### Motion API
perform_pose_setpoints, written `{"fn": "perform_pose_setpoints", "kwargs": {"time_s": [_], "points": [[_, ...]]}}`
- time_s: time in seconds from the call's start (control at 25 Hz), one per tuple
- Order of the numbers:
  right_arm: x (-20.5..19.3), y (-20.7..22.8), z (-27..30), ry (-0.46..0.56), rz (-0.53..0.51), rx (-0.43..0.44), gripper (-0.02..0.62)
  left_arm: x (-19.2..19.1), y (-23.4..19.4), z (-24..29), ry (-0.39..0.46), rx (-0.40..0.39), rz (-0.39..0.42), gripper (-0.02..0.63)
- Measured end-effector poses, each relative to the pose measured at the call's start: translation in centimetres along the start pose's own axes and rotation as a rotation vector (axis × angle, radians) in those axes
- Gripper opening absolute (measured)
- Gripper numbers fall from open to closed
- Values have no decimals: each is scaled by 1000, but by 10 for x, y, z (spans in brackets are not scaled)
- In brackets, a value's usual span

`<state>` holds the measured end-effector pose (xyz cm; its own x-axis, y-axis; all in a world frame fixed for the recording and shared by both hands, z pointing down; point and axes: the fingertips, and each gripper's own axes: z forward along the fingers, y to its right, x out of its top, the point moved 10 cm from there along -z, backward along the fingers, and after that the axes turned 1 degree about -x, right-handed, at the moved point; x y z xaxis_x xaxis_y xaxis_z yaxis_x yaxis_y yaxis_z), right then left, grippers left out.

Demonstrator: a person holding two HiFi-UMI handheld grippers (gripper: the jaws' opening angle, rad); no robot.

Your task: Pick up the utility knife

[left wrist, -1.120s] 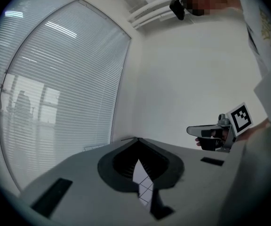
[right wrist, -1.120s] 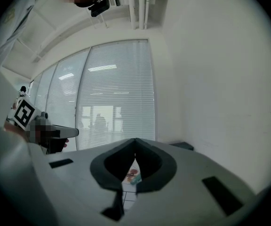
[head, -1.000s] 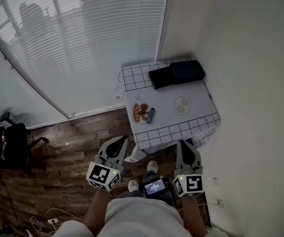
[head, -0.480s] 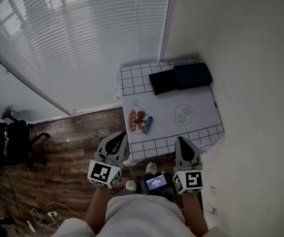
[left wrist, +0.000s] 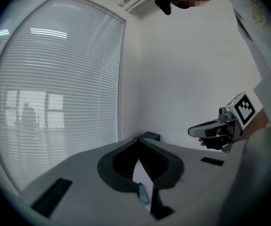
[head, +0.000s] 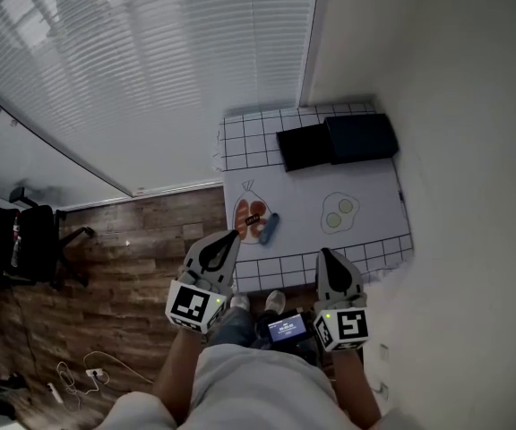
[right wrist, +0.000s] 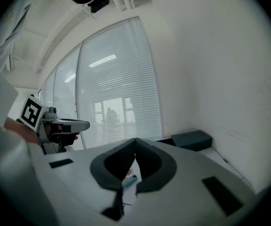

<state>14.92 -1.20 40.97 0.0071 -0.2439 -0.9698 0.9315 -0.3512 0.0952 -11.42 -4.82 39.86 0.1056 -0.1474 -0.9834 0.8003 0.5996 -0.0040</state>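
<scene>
The blue utility knife (head: 270, 229) lies on the checked white tablecloth (head: 365, 186), by the table's near left side, against an orange-red packet (head: 250, 219). My left gripper (head: 232, 236) is shut and empty, its tips just short of the table's near edge, close in front of the knife. My right gripper (head: 323, 254) is also shut with nothing in it, at the near edge to the knife's right. Through the gap below the left gripper's (left wrist: 139, 140) closed tips the knife (left wrist: 144, 197) shows. The right gripper (right wrist: 135, 140) view shows the knife (right wrist: 129, 181) the same way.
Two black boxes (head: 305, 147) (head: 359, 136) stand at the table's far end against the white wall. A printed egg motif (head: 340, 213) marks the cloth at right. Window blinds (head: 150, 70) fill the left. A black chair (head: 25, 245) and cables (head: 79, 374) are on the wooden floor.
Both grippers have moved forward toward the table and now reach its near edge; the table sits closer in the head view. Their jaws have stayed shut.
</scene>
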Motion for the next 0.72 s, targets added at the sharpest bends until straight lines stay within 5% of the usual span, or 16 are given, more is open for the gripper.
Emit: {"fn": "perform_pose_setpoints", "kwargs": {"time_s": [0.2,0.72], "points": [[-5,1,9,-29,-9,-5,8,-11,-10,8,3,25,-89,8],[-20,18,34,-93,2,-81,7,-58,-26,50,-158,-62,-98,8]]}}
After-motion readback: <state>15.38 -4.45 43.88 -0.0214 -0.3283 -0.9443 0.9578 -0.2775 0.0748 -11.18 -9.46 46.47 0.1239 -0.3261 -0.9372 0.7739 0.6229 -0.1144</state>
